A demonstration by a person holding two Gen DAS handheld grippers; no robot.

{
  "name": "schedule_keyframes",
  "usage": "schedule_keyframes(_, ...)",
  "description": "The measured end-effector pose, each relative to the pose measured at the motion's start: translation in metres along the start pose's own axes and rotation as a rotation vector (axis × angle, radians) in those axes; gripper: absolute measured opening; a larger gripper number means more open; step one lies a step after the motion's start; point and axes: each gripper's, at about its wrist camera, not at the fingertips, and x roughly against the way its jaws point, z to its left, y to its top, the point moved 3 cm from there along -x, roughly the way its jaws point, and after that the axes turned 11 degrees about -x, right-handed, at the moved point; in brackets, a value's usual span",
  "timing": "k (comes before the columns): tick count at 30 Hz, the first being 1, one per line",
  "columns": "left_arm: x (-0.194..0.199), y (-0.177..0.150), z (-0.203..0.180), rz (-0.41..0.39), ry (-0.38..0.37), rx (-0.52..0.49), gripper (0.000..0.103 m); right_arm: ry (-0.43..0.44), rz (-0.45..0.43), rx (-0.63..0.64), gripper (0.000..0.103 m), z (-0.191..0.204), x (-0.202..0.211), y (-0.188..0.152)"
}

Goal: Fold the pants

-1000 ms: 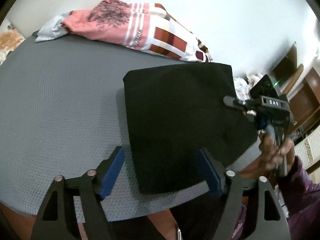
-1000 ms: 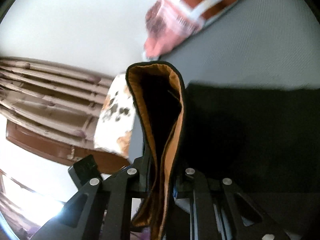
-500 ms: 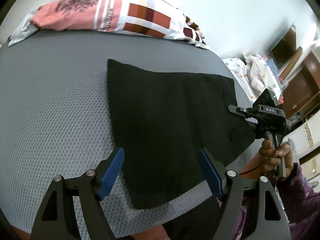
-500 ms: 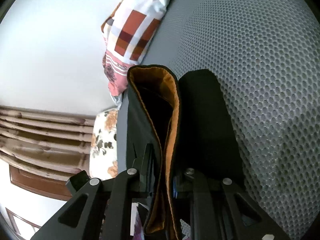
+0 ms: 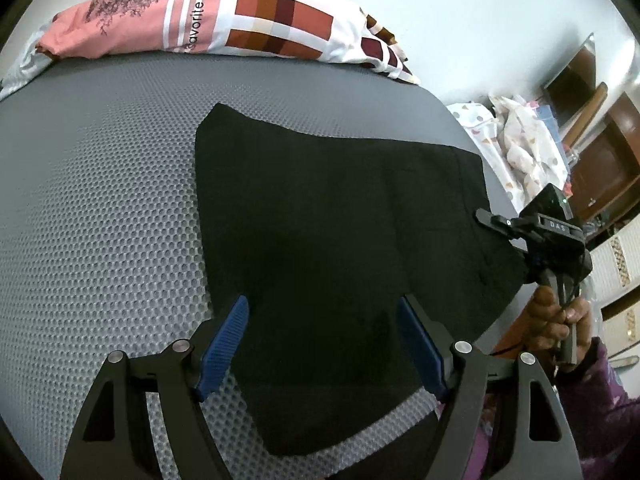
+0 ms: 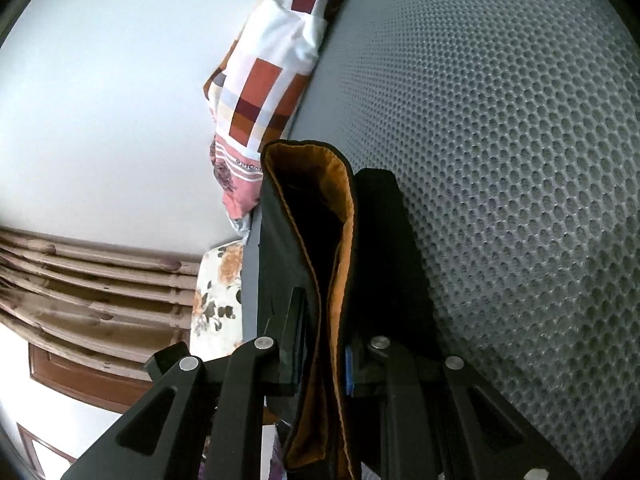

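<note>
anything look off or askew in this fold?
Nothing damaged. The black pants lie skewed on the grey honeycomb mat, lower edge slanting. The right gripper pinches an edge, exposing the orange lining; the left gripper is open above the fabric.

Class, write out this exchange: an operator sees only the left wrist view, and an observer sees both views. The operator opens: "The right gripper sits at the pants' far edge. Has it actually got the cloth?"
Observer: Yes. In the right wrist view the right gripper is shut on the black pants, with cloth pinched between its fingers.
Operator: One layer or more?
Observer: More. The pinched edge is doubled over, and an orange lining shows inside the fold.
Operator: Anything past the mat on that side?
Observer: A floral cloth lies just past the edge of the grey mat.
</note>
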Motion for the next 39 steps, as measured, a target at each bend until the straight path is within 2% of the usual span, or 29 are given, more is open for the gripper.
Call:
schedule_keyframes(3,-0.008,0.004,-0.004,-0.005,0.012,-0.043,0.079,0.006,0.008,-0.015,0.016,-0.009,-0.003,0.003)
schedule_keyframes(6,-0.020,0.002,-0.002,0.026,0.033,-0.054,0.079,0.013,-0.003,-0.057,0.022,-0.022,0.007,0.007)
schedule_keyframes(10,-0.020,0.001,-0.002,0.016,0.033,-0.065,0.079,0.014,-0.140,-0.013,0.023,-0.011,0.051,0.006)
schedule_keyframes(11,-0.020,0.001,-0.002,0.016,0.033,-0.064,0.079,0.045,-0.154,0.008,0.023,-0.004,0.063,0.001)
schedule_keyframes(14,-0.021,0.002,-0.002,0.008,0.029,-0.059,0.081,0.127,-0.094,0.074,0.023,0.019,0.080,-0.024)
schedule_keyframes(16,-0.023,0.003,-0.003,0.004,0.030,-0.061,0.082,0.114,-0.035,0.082,0.023,0.025,0.074,-0.041)
schedule_keyframes(19,-0.025,0.004,-0.004,0.006,0.038,-0.066,0.083,0.090,0.016,0.041,0.023,0.013,0.063,-0.054)
schedule_keyframes(27,-0.030,0.008,-0.007,0.017,0.041,-0.097,0.087,0.127,0.022,-0.126,0.022,-0.020,0.052,-0.048)
schedule_keyframes(29,-0.030,0.008,-0.005,0.013,0.037,-0.096,0.088,0.139,0.002,-0.132,0.026,-0.020,0.061,-0.048)
schedule_keyframes(31,-0.031,0.008,-0.004,0.008,0.031,-0.089,0.090,0.154,-0.001,-0.130,0.035,-0.018,0.066,-0.048)
schedule_keyframes(35,-0.031,0.008,-0.004,0.006,0.030,-0.093,0.091,0.119,0.017,-0.123,0.036,-0.015,0.058,-0.052)
schedule_keyframes(36,-0.031,0.008,-0.004,0.008,0.032,-0.095,0.091,0.075,0.013,-0.123,0.042,-0.017,0.056,-0.053)
schedule_keyframes(39,-0.031,0.008,-0.004,0.005,0.029,-0.095,0.091,0.094,0.014,-0.146,0.042,-0.020,0.051,-0.055)
